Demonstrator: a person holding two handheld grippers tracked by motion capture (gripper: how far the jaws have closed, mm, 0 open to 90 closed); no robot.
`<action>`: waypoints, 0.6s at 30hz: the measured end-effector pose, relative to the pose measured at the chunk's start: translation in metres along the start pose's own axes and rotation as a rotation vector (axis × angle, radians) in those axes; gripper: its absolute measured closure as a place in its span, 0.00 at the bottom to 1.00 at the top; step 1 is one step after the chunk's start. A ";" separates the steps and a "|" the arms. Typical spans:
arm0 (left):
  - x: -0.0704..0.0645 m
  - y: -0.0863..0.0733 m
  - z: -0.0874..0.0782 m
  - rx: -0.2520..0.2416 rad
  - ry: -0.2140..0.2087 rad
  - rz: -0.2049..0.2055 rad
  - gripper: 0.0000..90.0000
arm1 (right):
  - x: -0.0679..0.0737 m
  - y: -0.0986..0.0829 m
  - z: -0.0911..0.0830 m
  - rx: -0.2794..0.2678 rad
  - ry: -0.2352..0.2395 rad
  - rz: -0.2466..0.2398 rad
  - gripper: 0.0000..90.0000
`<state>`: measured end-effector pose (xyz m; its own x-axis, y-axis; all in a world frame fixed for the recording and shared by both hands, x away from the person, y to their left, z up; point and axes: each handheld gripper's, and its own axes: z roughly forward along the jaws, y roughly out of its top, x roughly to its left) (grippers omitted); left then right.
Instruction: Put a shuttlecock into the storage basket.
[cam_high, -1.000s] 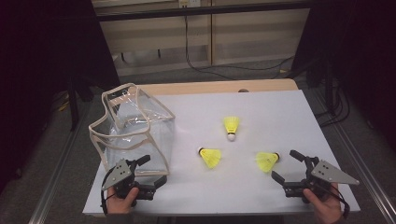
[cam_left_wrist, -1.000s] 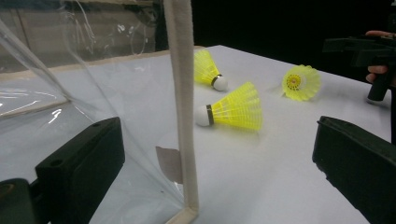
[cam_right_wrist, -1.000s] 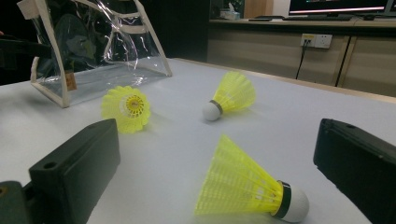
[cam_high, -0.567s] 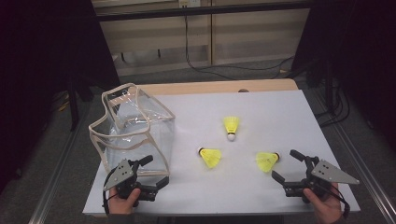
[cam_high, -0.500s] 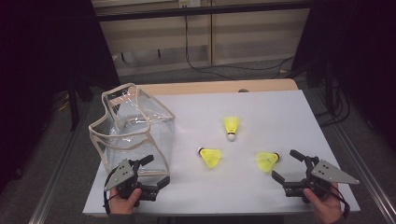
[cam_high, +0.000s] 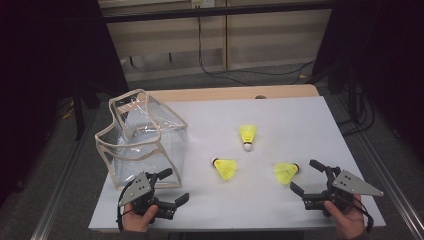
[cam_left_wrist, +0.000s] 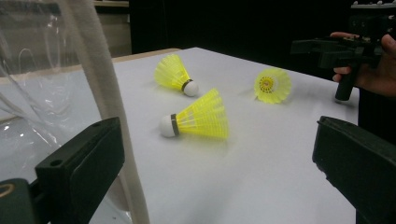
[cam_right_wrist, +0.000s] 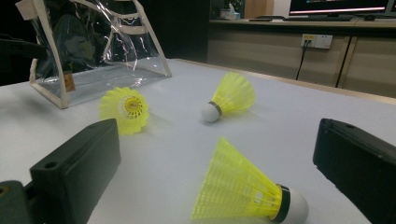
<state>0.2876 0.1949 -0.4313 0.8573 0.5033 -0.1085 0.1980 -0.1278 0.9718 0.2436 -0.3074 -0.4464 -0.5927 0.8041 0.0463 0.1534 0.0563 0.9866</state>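
Right now both grippers sit at the near edge of the table, nothing picked up yet. The right gripper (cam_high: 309, 180) has its jaws spread wide and empty, and the nearest shuttlecock (cam_high: 286, 172) lies on its side just beyond the fingertips; in the right gripper view that same shuttlecock (cam_right_wrist: 247, 196) lies between the two black jaws, cork end to the right, touched by neither. Over on the left, the left gripper (cam_high: 172, 186) is spread wide too, holding nothing, parked just beside the near corner of the clear bag (cam_high: 145, 142), whose cream edging (cam_left_wrist: 105, 93) stands right by one jaw. Out in the middle of the white table (cam_high: 300, 120) lies the middle shuttlecock (cam_high: 225, 167), and farther back the far shuttlecock (cam_high: 247, 136), cork toward the near side. This looks like the very start: the reach for the first shuttlecock. The next move calls for the right gripper to ease forward, straddle the skirt and close gently, then carry it left to the bag's open top.
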 end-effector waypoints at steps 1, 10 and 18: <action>-0.001 0.000 0.001 -0.004 -0.004 -0.005 0.03 | 0.000 0.000 0.000 0.001 0.002 -0.006 0.01; -0.004 0.000 0.009 -0.003 -0.029 -0.008 0.03 | 0.000 0.000 0.003 0.007 0.007 -0.012 0.01; -0.010 0.003 0.015 0.002 -0.062 -0.005 0.03 | 0.001 0.000 0.004 0.007 0.013 -0.012 0.01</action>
<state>0.2863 0.1767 -0.4305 0.8840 0.4502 -0.1256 0.2027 -0.1271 0.9709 0.2464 -0.3040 -0.4466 -0.6047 0.7956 0.0369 0.1519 0.0697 0.9859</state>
